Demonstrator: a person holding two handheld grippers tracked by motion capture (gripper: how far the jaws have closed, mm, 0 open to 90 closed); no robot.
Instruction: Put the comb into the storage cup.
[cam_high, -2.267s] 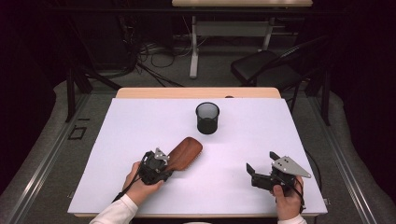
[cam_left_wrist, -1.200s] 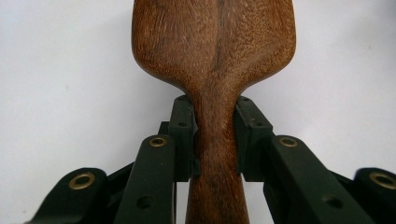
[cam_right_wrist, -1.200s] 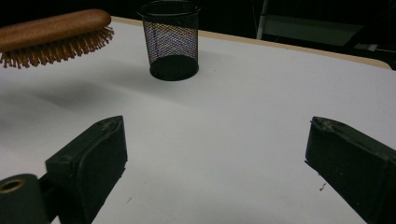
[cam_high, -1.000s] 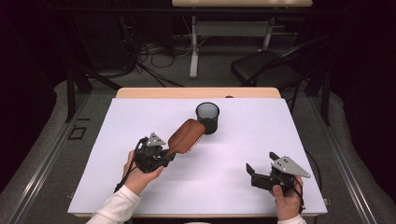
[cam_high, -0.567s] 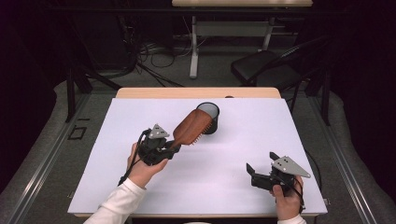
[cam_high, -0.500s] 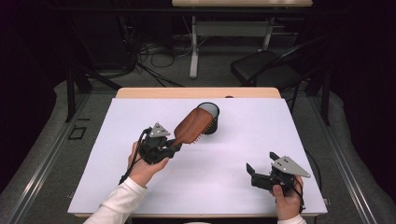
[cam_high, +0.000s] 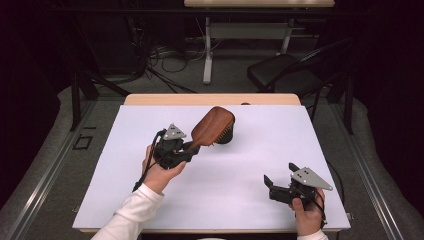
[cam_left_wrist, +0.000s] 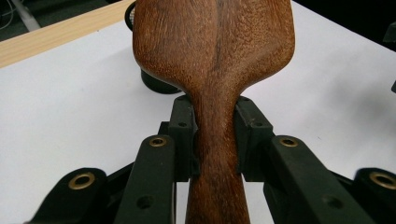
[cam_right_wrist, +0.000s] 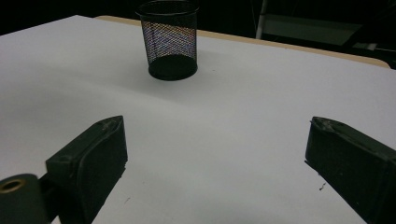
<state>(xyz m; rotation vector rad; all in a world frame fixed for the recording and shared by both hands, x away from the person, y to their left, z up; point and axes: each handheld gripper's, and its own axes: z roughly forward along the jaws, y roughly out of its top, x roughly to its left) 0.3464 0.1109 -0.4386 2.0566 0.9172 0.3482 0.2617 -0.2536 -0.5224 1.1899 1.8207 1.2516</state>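
Observation:
My left gripper (cam_high: 192, 148) is shut on the narrow handle of a brown wooden hairbrush (cam_high: 212, 125), held off the white table (cam_high: 250, 210). The brush head tilts up and away, bristles down, over the black mesh cup (cam_high: 228, 138), hiding most of it. In the left gripper view the pads (cam_left_wrist: 182, 135) press both sides of the hairbrush handle (cam_left_wrist: 215, 140), and the mesh cup (cam_left_wrist: 156, 86) peeks out under the head. My right gripper (cam_high: 280, 173) rests near the table's front right, jaws wide open and bare. The right gripper view shows the mesh cup (cam_right_wrist: 170, 39) standing upright far ahead of my right gripper (cam_right_wrist: 217, 135).
The table's wooden far edge (cam_high: 210, 99) lies just behind the cup. Beyond it on the dark floor are a black chair (cam_high: 285, 75), cables and a desk leg (cam_high: 207, 55). A metal rail (cam_high: 45, 170) runs along the table's left side.
My left gripper has carried the hairbrush up and toward the far side, so its head now covers the cup. The right gripper has stayed where it was.

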